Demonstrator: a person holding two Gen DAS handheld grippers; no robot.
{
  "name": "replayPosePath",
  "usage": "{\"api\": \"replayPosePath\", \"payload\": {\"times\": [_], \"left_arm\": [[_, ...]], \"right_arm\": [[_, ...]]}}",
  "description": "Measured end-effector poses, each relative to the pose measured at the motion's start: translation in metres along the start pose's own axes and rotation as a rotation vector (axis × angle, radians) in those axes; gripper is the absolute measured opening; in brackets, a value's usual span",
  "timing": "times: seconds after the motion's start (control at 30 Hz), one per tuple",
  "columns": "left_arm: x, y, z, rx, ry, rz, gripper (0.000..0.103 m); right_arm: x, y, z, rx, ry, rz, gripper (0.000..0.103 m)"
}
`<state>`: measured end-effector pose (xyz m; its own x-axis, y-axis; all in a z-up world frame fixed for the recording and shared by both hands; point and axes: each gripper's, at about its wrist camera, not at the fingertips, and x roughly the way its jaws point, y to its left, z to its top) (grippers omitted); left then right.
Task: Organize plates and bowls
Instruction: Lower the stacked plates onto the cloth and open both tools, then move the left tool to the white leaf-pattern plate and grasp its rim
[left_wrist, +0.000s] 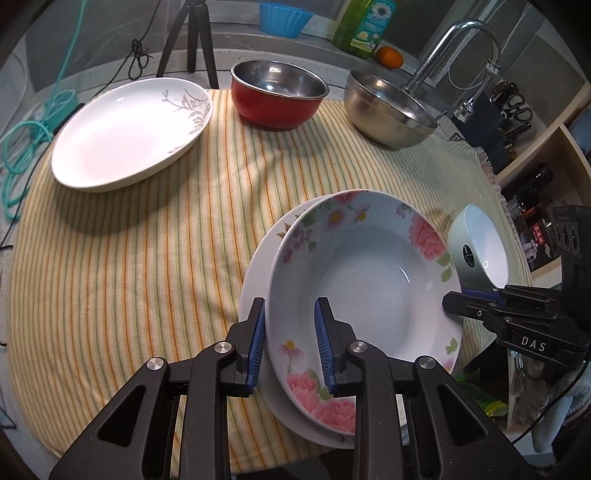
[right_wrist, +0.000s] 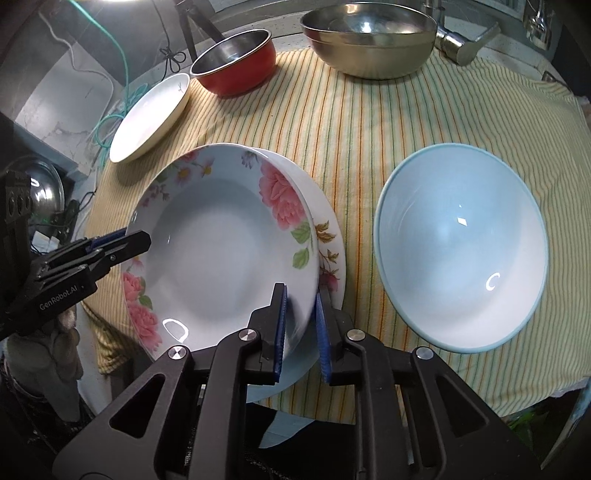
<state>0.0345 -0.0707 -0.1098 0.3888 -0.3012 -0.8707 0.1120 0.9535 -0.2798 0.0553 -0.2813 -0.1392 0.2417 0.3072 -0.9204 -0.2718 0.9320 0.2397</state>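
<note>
Grippers, left (left_wrist: 290, 341) and right (right_wrist: 300, 332), each clamp opposite rims of the floral plate (right_wrist: 221, 251), tilted over a white plate (right_wrist: 332, 236) (on striped cloth (left_wrist: 129, 258)). Blue bowl (right_wrist: 461, 251) sits just beside.

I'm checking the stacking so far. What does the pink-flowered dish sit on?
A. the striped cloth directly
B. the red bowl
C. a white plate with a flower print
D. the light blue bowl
C: the pink-flowered dish rests on a white plate whose flowered rim shows beside it; both grippers straddle the dish's rim.
</note>
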Motion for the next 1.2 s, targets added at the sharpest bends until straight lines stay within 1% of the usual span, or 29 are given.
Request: {"api": "replayPosePath", "payload": {"times": [0.07, 0.3, 0.43, 0.53, 0.73, 0.93, 0.97, 1.0, 1.07, 1.2], "left_arm": [[0.0, -0.002, 0.0, 0.01, 0.001, 0.009, 0.024], [0.001, -0.006, 0.0, 0.041, 0.005, 0.032, 0.024], [0.002, -0.01, 0.0, 0.068, 0.009, 0.061, 0.024], [0.003, -0.009, 0.001, 0.066, 0.008, 0.056, 0.024], [0.002, -0.006, 0.0, 0.057, 0.005, 0.035, 0.024], [-0.005, 0.005, 0.001, 0.022, -0.011, 0.01, 0.024], [-0.007, 0.008, 0.002, 0.011, -0.016, 0.003, 0.027], [-0.01, 0.012, 0.003, 0.0, -0.023, -0.004, 0.028], [-0.015, 0.019, 0.005, -0.016, -0.034, -0.009, 0.027], [-0.025, 0.039, 0.011, -0.048, -0.06, -0.019, 0.027]], "right_arm": [[0.0, 0.004, -0.001, -0.018, 0.0, -0.016, 0.022], [0.0, 0.014, -0.002, -0.079, 0.005, -0.082, 0.023], [0.0, 0.018, -0.003, -0.098, 0.008, -0.107, 0.024], [0.0, 0.022, -0.004, -0.115, 0.008, -0.122, 0.029], [-0.002, 0.023, -0.004, -0.115, -0.008, -0.14, 0.03], [-0.015, 0.024, 0.001, -0.108, -0.054, -0.129, 0.03], [-0.018, 0.026, 0.003, -0.109, -0.065, -0.128, 0.032], [-0.02, 0.027, 0.005, -0.109, -0.073, -0.128, 0.035], [-0.025, 0.029, 0.008, -0.102, -0.1, -0.108, 0.049], [-0.034, 0.035, 0.016, -0.068, -0.137, -0.042, 0.049]]}}
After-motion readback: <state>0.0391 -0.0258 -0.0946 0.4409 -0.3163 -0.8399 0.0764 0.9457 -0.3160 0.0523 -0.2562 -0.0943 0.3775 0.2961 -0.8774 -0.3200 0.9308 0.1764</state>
